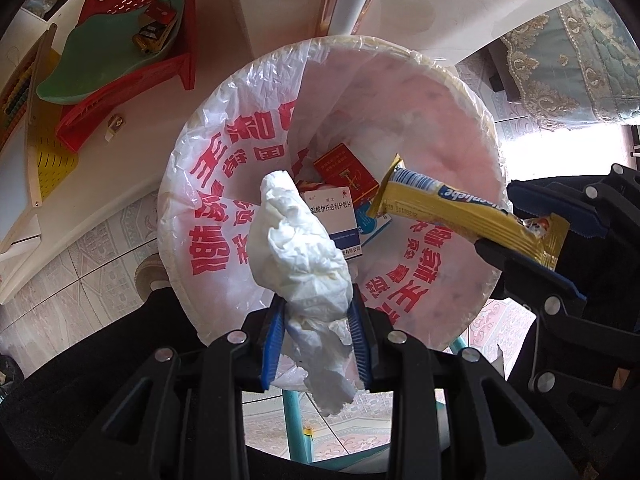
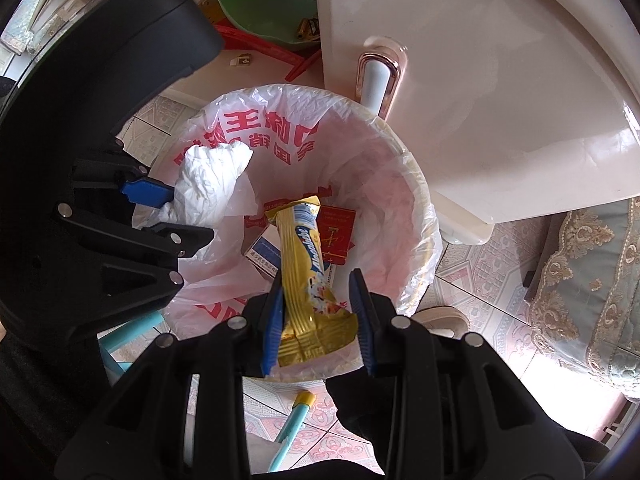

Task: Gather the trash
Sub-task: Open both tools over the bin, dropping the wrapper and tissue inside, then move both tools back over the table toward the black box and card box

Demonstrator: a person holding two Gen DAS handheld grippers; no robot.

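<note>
A round bin [image 1: 472,92] lined with a white bag with red print stands on the floor below both grippers; it also shows in the right wrist view [image 2: 416,184]. Inside lie a red packet [image 1: 344,172] and a blue-and-white medicine box [image 1: 340,220]. My left gripper [image 1: 316,312] is shut on a crumpled white tissue [image 1: 300,240], held over the bin's mouth. My right gripper [image 2: 318,300] has its jaws parted, with a yellow snack wrapper [image 2: 304,264] between them, resting against the left finger over the bin. The wrapper also shows in the left wrist view [image 1: 460,216].
A white table [image 1: 132,184] edge with a red basket [image 1: 132,40] and green tray [image 1: 100,56] stands beside the bin. A white cabinet door with a handle [image 2: 378,80] is behind it. A teal stool leg [image 1: 294,424] and patterned sofa [image 2: 580,280] are nearby.
</note>
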